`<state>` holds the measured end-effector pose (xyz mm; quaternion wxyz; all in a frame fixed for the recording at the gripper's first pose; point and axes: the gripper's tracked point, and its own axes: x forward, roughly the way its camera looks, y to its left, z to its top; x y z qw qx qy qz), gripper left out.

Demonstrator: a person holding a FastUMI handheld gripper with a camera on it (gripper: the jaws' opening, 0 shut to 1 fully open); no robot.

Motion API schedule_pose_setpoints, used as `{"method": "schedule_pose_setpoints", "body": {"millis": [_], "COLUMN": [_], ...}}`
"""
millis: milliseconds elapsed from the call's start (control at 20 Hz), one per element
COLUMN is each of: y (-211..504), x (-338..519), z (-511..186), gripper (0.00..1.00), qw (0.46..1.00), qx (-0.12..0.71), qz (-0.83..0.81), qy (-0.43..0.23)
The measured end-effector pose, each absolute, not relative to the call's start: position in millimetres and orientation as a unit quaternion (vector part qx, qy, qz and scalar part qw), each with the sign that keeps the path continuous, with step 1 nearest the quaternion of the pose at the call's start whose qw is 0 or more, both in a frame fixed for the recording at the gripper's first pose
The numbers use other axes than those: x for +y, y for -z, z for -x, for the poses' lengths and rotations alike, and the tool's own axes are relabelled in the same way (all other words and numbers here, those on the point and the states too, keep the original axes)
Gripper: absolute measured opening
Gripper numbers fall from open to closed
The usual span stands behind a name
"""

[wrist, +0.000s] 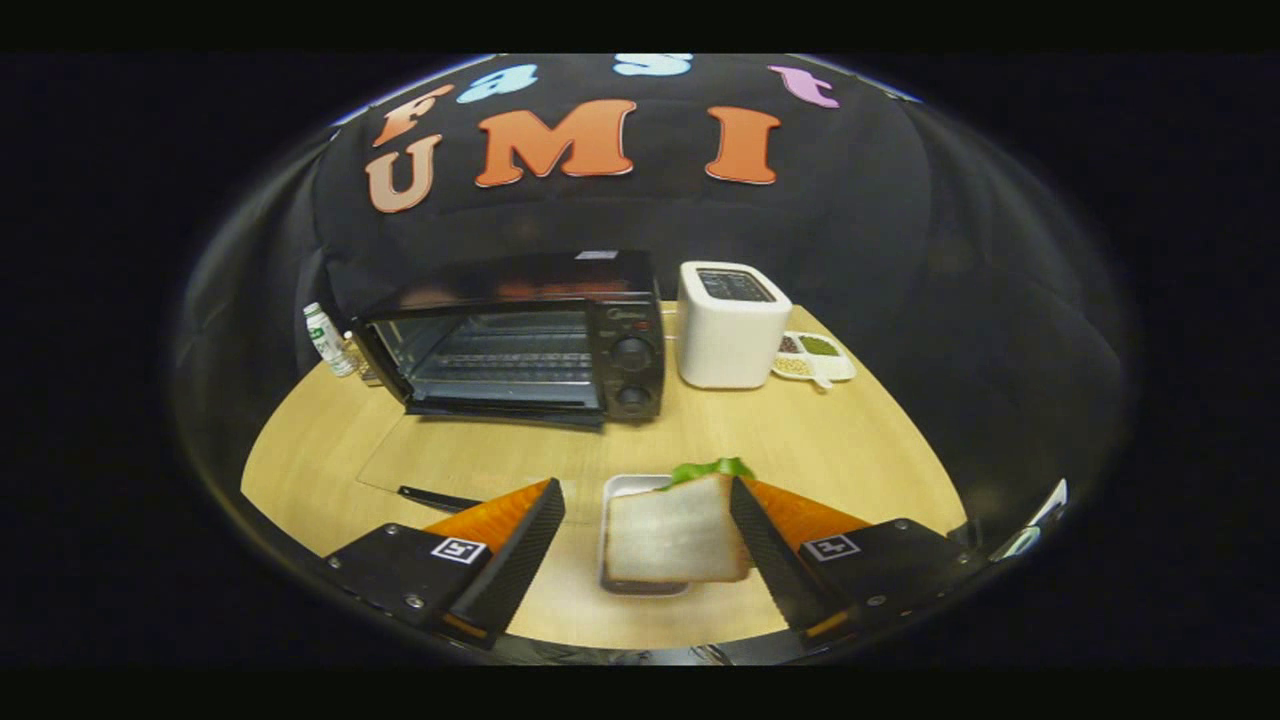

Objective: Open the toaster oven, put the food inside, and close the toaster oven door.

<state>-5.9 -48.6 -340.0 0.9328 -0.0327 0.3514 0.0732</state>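
We see the black toaster oven (520, 335) with its glass door (505, 410) dropped fully open and lying flat on the pale wooden table (800, 440), its wire rack (500, 355) bare inside and two round knobs stacked on its right-hand panel. The food, a white-bread sandwich (675, 530) with a frill of green lettuce along its far edge, sits well apart from the oven, on a small shiny metal tray (625, 490) between the fingers. Our gripper (645, 520) is spread wide: the right finger (760, 540) lies against the sandwich's right edge, while the left finger (525, 540) stands clear of it with bare table between, so nothing is clamped. Just right of the oven stands a white boxy toaster (730, 325), and beside that a white divided dish (815, 358) with small heaps of grains. A small white bottle (325, 340) stands at the oven's left, and a thin dark utensil (435, 497) lies on the table near the left finger.
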Motion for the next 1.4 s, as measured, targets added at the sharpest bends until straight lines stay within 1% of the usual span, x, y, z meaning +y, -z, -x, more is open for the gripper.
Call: {"method": "schedule_pose_setpoints", "body": {"millis": [150, 350, 550, 600, 650, 700, 750, 800, 850, 900, 950, 1000, 1050, 1100, 1200, 1400], "y": [351, 375, 397, 401, 405, 409, 412, 416, 415, 415, 413, 410, 404, 399, 390, 356], "x": [-78, -86, -91, -91, -89, -85, -83, -83, -82, -81, -80, -78, -77, -77, -77, -66], "z": [6, 12, 14, 13, 13, 13, 13, 16, 16, 15, 15, 15, 16, 16, 14, 10], "gripper": [0.99, 0.99, 0.95, 0.9, 0.87, 0.81, 0.77, 0.69, 0.65, 0.54, 0.53, 0.47, 0.44, 0.38, 0.32, 0.31], "qw": [0.92, 0.887, 0.852, 0.845, 0.836, 0.826, 0.816, 0.808, 0.804, 0.802, 0.8, 0.799, 0.798, 0.801, 0.811, 0.825], "qx": [0.384, 0.448, 0.498, 0.507, 0.516, 0.526, 0.535, 0.542, 0.544, 0.544, 0.544, 0.544, 0.543, 0.539, 0.529, 0.497], "qz": [0.015, -0.042, -0.097, -0.111, -0.127, -0.146, -0.16, -0.172, -0.182, -0.189, -0.193, -0.198, -0.201, -0.2, -0.187, -0.21], "qy": [-0.075, -0.107, -0.127, -0.131, -0.136, -0.141, -0.147, -0.153, -0.156, -0.159, -0.161, -0.165, -0.168, -0.167, -0.164, -0.169]}}
